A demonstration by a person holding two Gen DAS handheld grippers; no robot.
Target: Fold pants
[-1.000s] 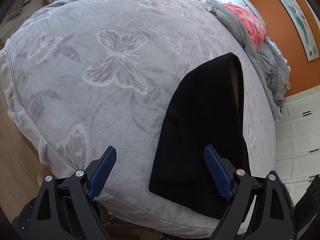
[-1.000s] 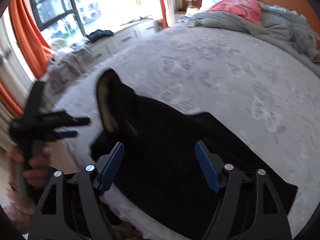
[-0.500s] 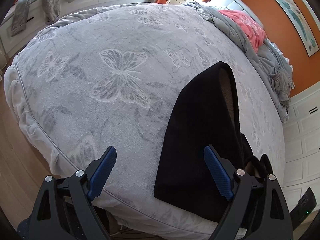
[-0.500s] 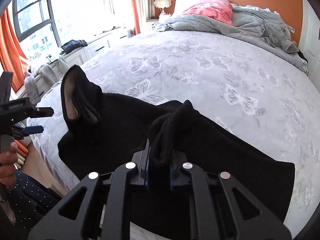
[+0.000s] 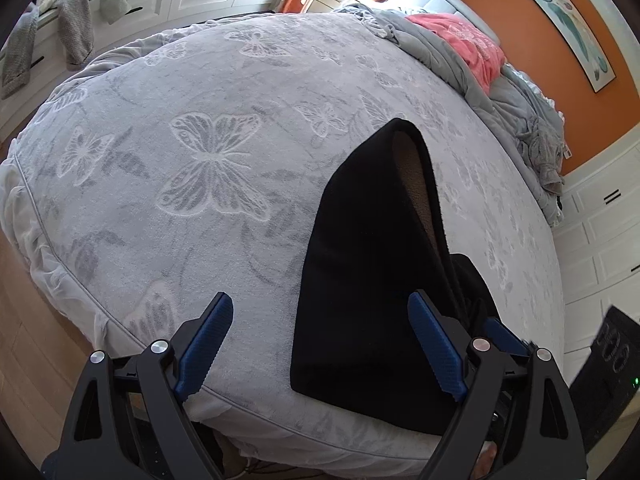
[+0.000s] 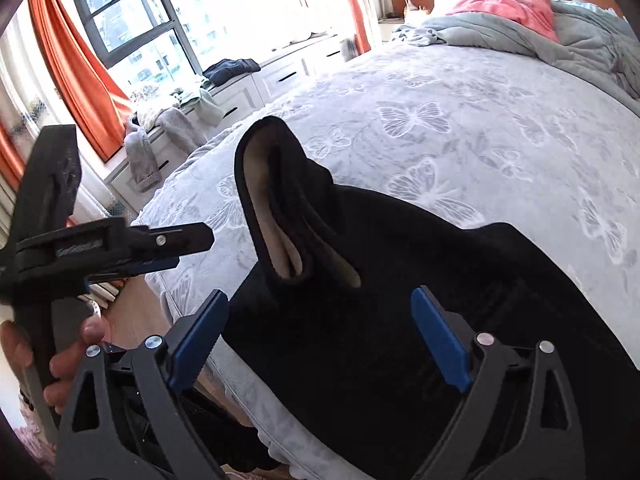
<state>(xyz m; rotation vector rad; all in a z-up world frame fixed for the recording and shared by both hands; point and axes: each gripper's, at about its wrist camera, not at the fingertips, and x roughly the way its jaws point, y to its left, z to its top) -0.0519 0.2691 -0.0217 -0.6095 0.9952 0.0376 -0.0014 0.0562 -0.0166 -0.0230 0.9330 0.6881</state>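
No text can be read — the lettering on the left gripper [image 6: 120, 248] is blurred.

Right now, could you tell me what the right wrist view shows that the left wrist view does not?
Only the right wrist view shows the window, the orange curtains and the left gripper seen from the side. Only the left wrist view shows the framed picture on the orange wall. Both show the black pants on the butterfly bedspread, the pink pillow, and open blue-padded jaws.

Black pants [image 5: 372, 264] with tan fleece lining, lying partly folded near the bed's edge, one leg opening gaping toward the pillows.
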